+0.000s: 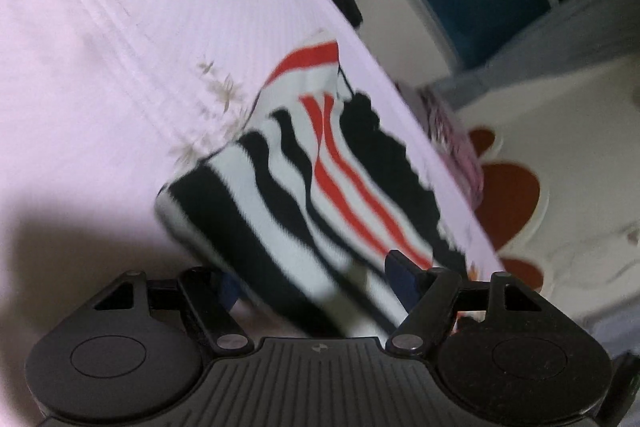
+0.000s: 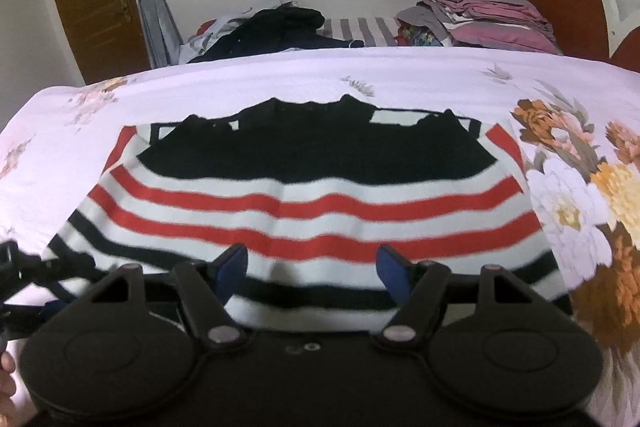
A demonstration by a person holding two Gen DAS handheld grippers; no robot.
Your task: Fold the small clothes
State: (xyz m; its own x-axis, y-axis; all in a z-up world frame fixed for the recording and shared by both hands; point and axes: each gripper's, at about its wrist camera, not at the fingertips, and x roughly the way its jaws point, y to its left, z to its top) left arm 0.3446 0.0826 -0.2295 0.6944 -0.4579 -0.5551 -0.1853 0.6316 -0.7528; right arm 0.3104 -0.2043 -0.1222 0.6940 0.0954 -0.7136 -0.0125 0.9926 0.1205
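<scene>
Pink floral bedding (image 2: 280, 75) covers the bed on which one striped garment (image 2: 304, 203) is laid flat, filling the centre of the right wrist frame. The right gripper (image 2: 312, 263) is seen at the lower centre, jaws apart, over the garment's near hem; nothing is clamped. In the left wrist frame, the left gripper (image 1: 316, 279) is likewise held apart at the garment's blurred corner; contact cannot be determined. Bare bedding is left at upper left. One folded pile (image 2: 488, 19) and one dark heap (image 2: 276, 27) are visible beyond.
</scene>
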